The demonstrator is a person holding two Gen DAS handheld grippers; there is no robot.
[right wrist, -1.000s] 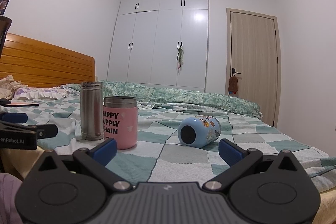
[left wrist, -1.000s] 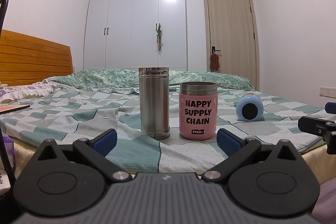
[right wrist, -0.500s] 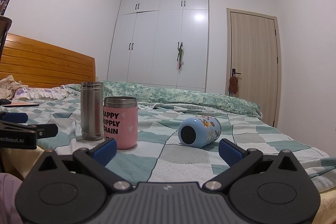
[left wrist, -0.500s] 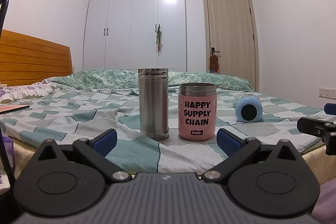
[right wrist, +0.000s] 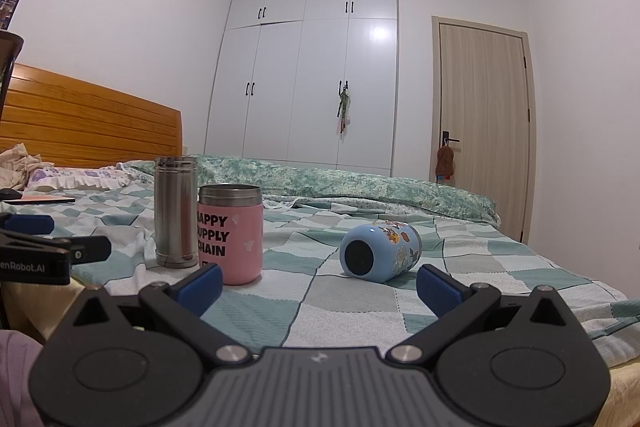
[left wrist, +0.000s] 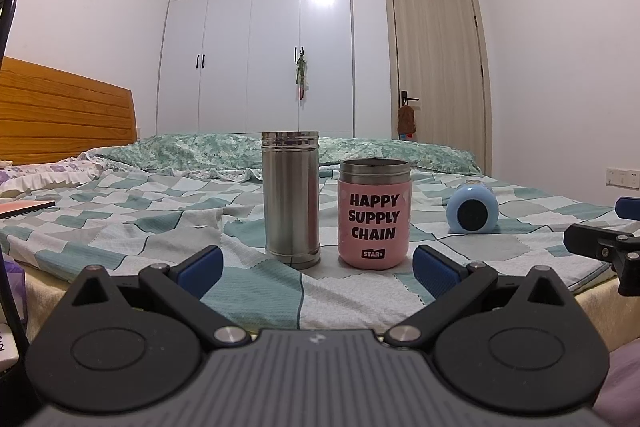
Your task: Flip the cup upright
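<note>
A light blue cartoon-printed cup (right wrist: 380, 251) lies on its side on the checked bedspread (right wrist: 352, 299), its dark round end facing me; it also shows in the left wrist view (left wrist: 473, 208) at the right. A tall steel cup (left wrist: 291, 199) (right wrist: 175, 211) and a pink "HAPPY SUPPLY CHAIN" cup (left wrist: 374, 213) (right wrist: 230, 233) stand upright side by side. My left gripper (left wrist: 316, 267) is open and empty, short of the two upright cups. My right gripper (right wrist: 318, 285) is open and empty, short of the blue cup.
The bed's front edge runs just beyond both grippers. A wooden headboard (right wrist: 88, 123) is at the left, white wardrobes (right wrist: 312, 75) and a door (right wrist: 484, 123) behind. A flat book (left wrist: 24, 207) lies at the far left. A rumpled quilt (right wrist: 360, 183) crosses the bed's far side.
Both views have shifted very slightly; the cups sit a touch lower and closer in frame. Nothing on the bed has moved and both grippers stay open.
</note>
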